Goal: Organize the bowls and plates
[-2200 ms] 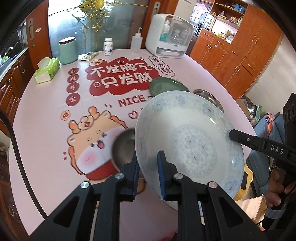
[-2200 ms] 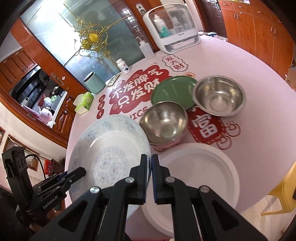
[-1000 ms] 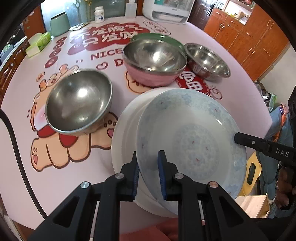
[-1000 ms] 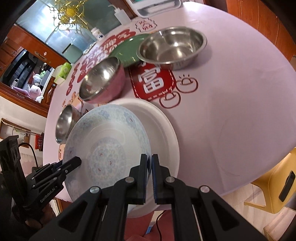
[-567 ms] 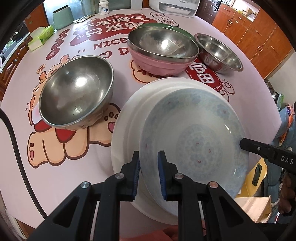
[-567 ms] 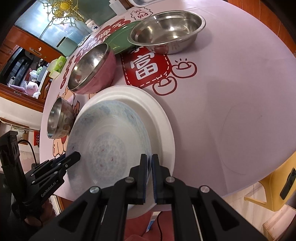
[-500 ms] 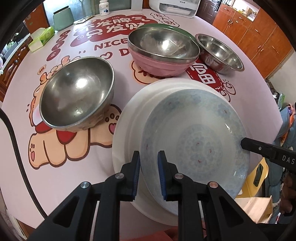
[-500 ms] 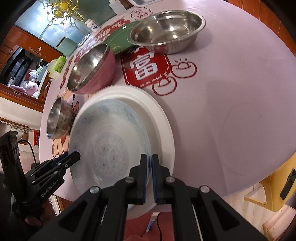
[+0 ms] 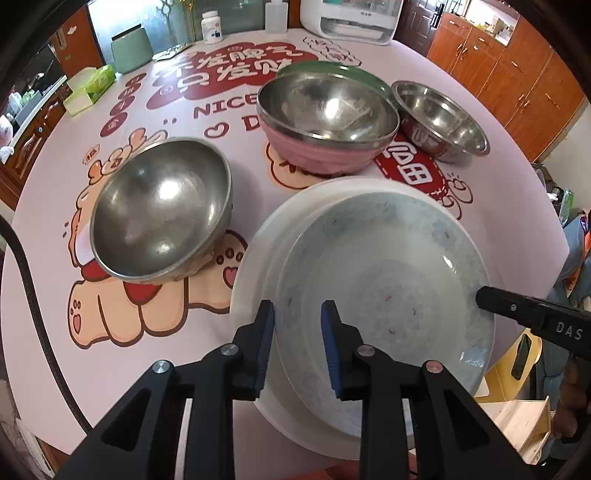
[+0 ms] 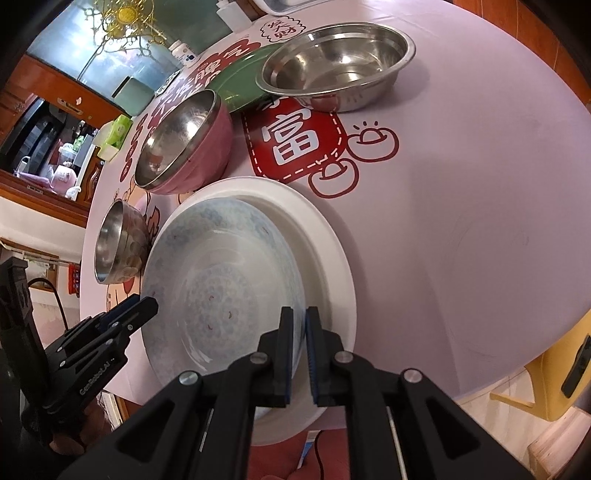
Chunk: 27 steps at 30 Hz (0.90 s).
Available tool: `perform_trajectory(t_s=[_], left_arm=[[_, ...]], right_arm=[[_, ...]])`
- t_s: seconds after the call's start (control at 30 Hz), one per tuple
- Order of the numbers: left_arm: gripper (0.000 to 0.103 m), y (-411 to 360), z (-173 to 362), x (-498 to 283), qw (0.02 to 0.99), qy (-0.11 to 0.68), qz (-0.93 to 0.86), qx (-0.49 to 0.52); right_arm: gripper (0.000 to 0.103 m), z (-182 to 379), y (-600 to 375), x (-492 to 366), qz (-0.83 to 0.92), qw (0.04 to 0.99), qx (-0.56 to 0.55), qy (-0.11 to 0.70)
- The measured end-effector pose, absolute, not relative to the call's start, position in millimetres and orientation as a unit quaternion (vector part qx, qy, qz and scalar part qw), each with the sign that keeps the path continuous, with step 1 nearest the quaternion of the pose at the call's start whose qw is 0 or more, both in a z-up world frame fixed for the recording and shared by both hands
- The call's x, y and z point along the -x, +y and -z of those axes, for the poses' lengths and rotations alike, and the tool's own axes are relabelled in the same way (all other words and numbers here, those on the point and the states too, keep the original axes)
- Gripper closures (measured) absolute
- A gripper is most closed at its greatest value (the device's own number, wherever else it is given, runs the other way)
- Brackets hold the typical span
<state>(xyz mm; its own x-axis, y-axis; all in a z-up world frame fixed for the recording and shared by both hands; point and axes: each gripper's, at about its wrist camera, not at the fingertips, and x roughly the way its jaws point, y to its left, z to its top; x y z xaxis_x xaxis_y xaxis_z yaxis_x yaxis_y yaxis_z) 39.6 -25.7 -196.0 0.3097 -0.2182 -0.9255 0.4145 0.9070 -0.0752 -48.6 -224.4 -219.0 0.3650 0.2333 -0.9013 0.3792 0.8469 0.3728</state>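
Note:
A blue-patterned plate (image 9: 388, 295) (image 10: 221, 288) lies inside a larger white plate (image 9: 258, 251) (image 10: 325, 236) at the table's near edge. My left gripper (image 9: 297, 343) (image 10: 144, 306) straddles its left rim; the jaws are opening and the pads stand off the rim. On the opposite rim, my right gripper (image 10: 300, 332) (image 9: 484, 295) still pinches the plate, its jaws just starting to part. Beyond stand a steel bowl (image 9: 159, 210) (image 10: 114, 240), a pink-sided steel bowl (image 9: 325, 155) (image 10: 207, 155), a steel basin (image 9: 439, 118) (image 10: 332, 70) and a green plate (image 9: 325, 68) (image 10: 236, 85).
At the table's far side stand a tissue box (image 9: 90, 86), a mint canister (image 9: 131, 51), two small bottles and a white appliance (image 9: 351, 18). A yellow chair (image 10: 561, 376) sits below the table's right edge. Wooden cabinets line the room.
Both grippers brought the patterned plate down from the air onto the white plate. The left jaws, shut on the rim half a second ago, have spread apart.

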Motion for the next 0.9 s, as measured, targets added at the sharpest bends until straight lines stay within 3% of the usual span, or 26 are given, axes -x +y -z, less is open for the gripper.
perform_trajectory(t_s=[0.17,0.37,0.53,0.67,0.9], left_arm=[[0.077,-21,187,-39,0.803,0.552,0.205,-0.089],[0.077,-17,172,-42,0.801,0.546,0.23,-0.092],[0.077,-15,157,-47,0.794,0.545,0.252,-0.097],[0.077,-15,144,-49,0.79,0.537,0.277,-0.107],[0.077,-20,121,-50,0.785,0.509,0.33,-0.124]], right_arm=[[0.094,218,-221,54,0.056,0.778,-0.279,0.56],[0.081,207,-219,61,0.075,0.784,-0.3,0.539],[0.08,189,-212,63,0.093,0.795,-0.303,0.517],[0.072,174,-208,66,0.108,0.804,-0.311,0.494],[0.07,152,-194,69,0.135,0.818,-0.31,0.466]])
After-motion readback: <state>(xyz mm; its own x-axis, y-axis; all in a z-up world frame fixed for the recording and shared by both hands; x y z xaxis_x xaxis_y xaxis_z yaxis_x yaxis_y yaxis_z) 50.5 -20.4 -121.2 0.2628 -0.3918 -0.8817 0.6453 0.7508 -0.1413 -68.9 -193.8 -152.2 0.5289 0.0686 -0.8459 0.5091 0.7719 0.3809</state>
